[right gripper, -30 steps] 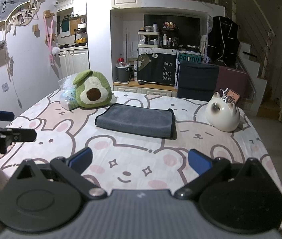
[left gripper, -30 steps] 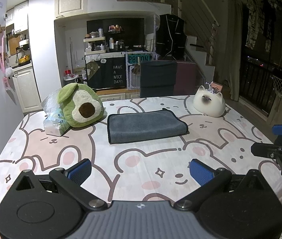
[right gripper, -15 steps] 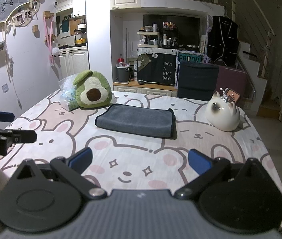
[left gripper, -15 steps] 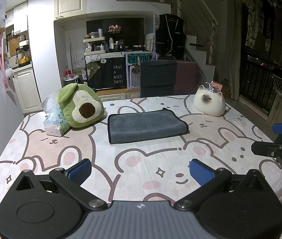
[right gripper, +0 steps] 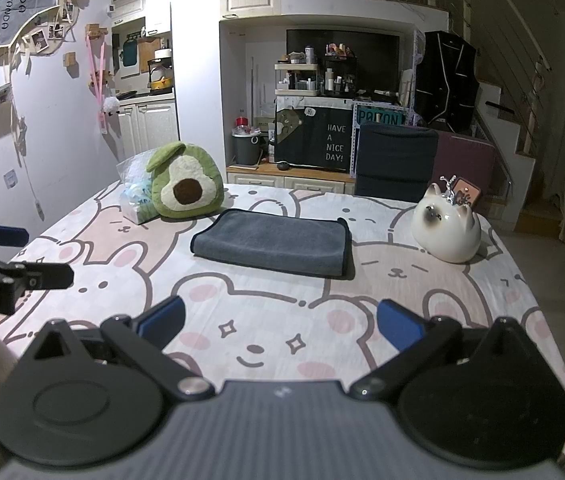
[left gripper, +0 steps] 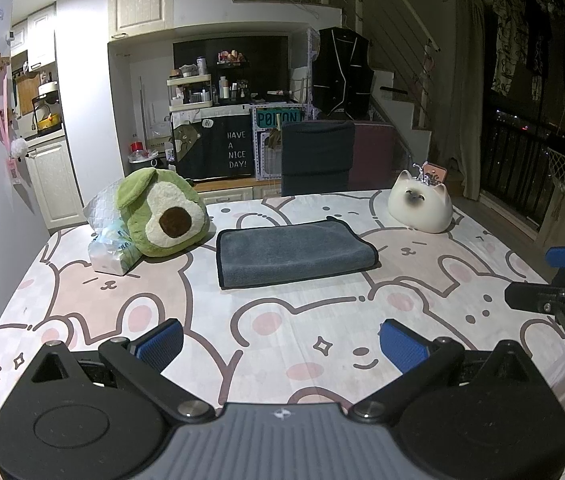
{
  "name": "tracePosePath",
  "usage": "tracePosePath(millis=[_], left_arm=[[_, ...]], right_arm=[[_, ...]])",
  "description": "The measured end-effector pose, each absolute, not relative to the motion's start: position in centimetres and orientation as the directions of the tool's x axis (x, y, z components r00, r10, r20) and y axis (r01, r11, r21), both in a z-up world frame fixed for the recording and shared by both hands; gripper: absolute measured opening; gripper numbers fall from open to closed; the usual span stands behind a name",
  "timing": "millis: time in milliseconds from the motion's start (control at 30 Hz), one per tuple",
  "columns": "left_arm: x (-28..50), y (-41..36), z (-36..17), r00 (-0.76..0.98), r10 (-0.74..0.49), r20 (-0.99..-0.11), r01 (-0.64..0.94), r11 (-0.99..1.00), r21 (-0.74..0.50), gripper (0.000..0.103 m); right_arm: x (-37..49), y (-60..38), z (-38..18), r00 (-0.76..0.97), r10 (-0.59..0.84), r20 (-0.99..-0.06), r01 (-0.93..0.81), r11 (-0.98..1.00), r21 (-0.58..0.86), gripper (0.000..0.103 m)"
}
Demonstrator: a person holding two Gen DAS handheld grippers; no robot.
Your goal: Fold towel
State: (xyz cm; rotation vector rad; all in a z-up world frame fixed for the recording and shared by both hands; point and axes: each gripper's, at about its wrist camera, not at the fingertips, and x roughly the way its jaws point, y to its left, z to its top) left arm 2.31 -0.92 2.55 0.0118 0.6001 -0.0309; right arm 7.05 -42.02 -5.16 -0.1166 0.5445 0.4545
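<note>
towel: grey towel (left gripper: 294, 254) folded flat, mid-table toward the far edge, on the bunny-print tablecloth (left gripper: 282, 320)
left gripper (left gripper: 281, 340): jaws wide, nothing held, over the near edge, well short of towel
right gripper (right gripper: 278, 326): jaws wide, nothing held, also over the near edge
avocado plush (left gripper: 162, 218): just left of towel, far-left corner, leaning on a plastic bag (left gripper: 110, 240)
cat figurine (left gripper: 420, 208): far-right corner, apart from towel

The towel (left gripper: 296, 254) is soft, matt grey cloth with a fine nap. The cat figurine (left gripper: 420, 207) looks glossy ceramic. The avocado cushion (left gripper: 161, 218) is fuzzy plush, and the bench (left gripper: 282, 320) wears smooth printed cloth.
</note>
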Motion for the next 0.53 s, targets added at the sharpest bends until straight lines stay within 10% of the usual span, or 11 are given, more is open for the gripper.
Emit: tracePosePath(millis=[533], left_arm=[[2.29, -0.80, 2.55, 0.826, -0.019, -0.564, 0.029, 1.000, 0.009, 0.103]], right_arm=[[6.98, -41.98, -5.17, 0.761, 0.388, -0.519, -0.442, 0.897, 0.022, 0.103]])
